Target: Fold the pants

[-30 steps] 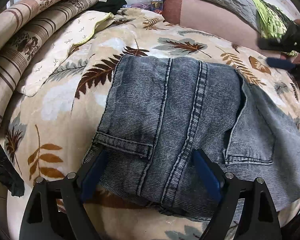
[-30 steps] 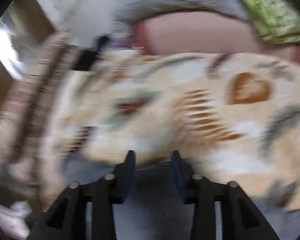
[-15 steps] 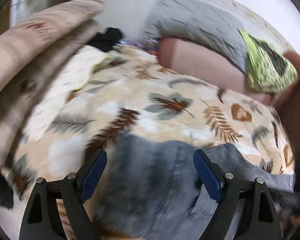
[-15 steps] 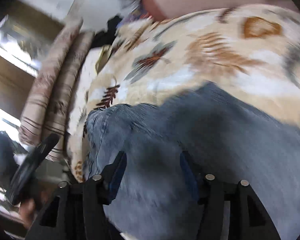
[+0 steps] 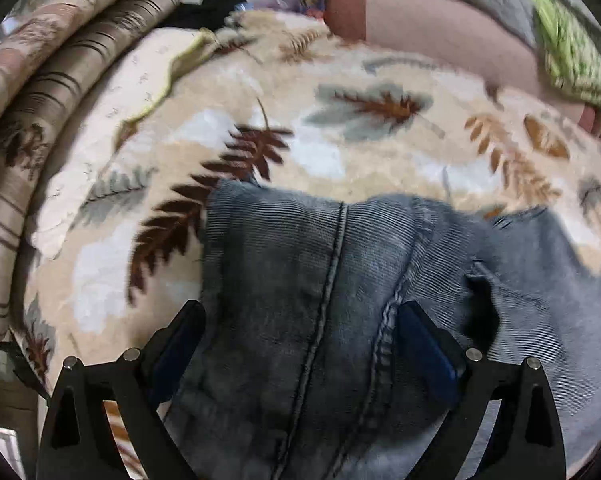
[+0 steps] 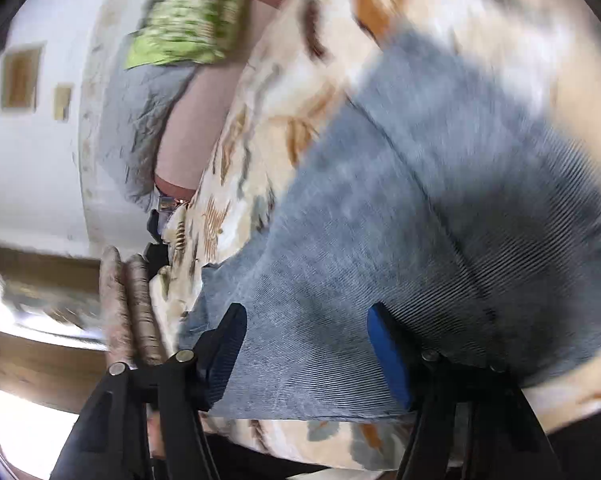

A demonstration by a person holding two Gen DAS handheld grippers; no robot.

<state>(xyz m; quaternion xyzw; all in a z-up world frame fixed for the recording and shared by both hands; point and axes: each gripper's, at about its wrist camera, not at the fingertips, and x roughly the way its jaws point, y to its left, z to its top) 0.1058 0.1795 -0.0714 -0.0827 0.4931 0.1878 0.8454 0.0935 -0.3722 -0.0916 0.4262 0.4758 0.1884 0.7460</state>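
Note:
The grey-blue corduroy pants lie folded on a leaf-print blanket. My left gripper is open, its blue-padded fingers spread over the near part of the pants, seams running between them. In the right wrist view the pants fill the middle, blurred. My right gripper is open, its jaws wide apart just above the fabric near the pants' edge. Neither gripper holds cloth.
Striped rolled bedding lies at the left. A pink bolster, a grey quilted pillow and a green cloth lie at the far edge. A white wall and a window show in the right wrist view.
My left gripper dropped back down over the pants. My right gripper opened wider, swung and rolled, so its view is tilted and the pants now lie under it.

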